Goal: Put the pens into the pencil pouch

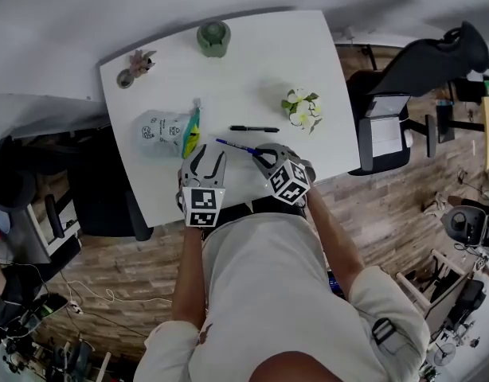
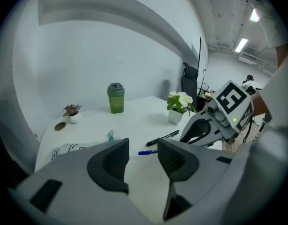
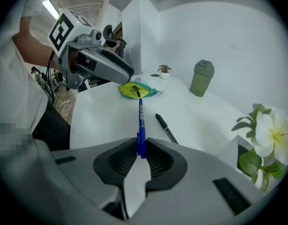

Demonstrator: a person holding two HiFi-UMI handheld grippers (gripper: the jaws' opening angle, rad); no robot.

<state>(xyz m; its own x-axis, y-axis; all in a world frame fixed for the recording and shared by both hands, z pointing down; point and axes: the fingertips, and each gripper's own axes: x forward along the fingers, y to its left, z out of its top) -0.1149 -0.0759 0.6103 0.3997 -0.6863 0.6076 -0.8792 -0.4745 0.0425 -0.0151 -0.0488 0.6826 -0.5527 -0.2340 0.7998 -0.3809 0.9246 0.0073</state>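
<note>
1. Right gripper (image 3: 140,154): positioned over the near edge of the white table (image 1: 252,62). The jaws are clenched on the rear end of the blue pen (image 3: 140,123). The pen projects straight forward from the pads. Its tip points toward the yellow-lined open end of the pencil pouch (image 1: 161,132).
2. Left gripper (image 2: 143,157): positioned beside the right gripper, over the same table edge. The jaws are released, stand apart, and grasp nothing; only the table surface shows between them.
3. Pencil pouch: lies flat on the table, just beyond the left gripper. Its open end faces the blue pen.
4. Black pen (image 1: 254,129): lies flat on the table, just beyond the blue pen and apart from the pouch.
5. White flowers in a small pot (image 1: 302,110): stand near the right table edge, beyond the black pen.
6. Green cup (image 1: 213,38): stands upright at the far table edge.
7. Small potted plant (image 1: 137,64): stands at the far left corner.
</note>
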